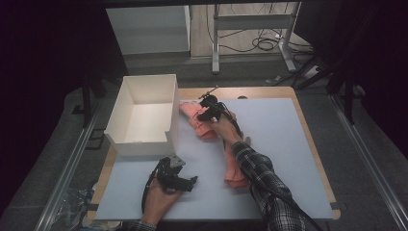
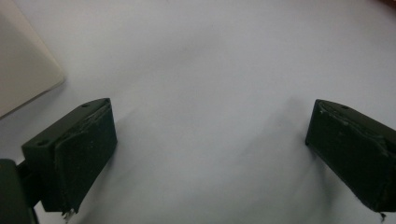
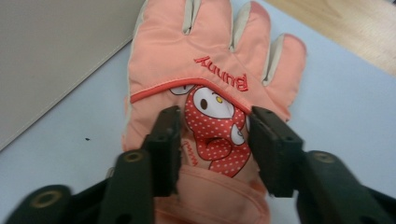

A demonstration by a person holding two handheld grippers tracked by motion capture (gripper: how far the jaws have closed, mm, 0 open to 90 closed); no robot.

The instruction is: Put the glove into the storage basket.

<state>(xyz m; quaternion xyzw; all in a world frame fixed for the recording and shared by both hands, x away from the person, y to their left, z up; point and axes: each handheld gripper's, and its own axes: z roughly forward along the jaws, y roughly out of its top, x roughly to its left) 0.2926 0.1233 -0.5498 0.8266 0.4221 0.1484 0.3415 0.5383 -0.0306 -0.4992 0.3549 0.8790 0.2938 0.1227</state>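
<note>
An orange glove (image 3: 210, 56) with a red spotted cartoon print lies flat, fingers pointing away, on the white table mat (image 1: 274, 134) beside the box. My right gripper (image 3: 215, 119) hovers over its palm, jaws apart on either side of the print, the pads not visibly pinching fabric. From above, that gripper (image 1: 208, 107) sits over the glove (image 1: 199, 125). A second orange glove (image 1: 233, 168) lies nearer, partly under the plaid sleeve. My left gripper (image 2: 212, 109) rests low over the bare mat with its jaws wide and nothing between them; from above it (image 1: 185, 177) is near the front left.
An open white box (image 1: 143, 143) stands at the left of the mat, its wall (image 3: 56, 51) close beside the far glove and its corner (image 2: 23, 74) near my left gripper. A strip of wooden tabletop (image 3: 336, 28) borders the mat at the far side.
</note>
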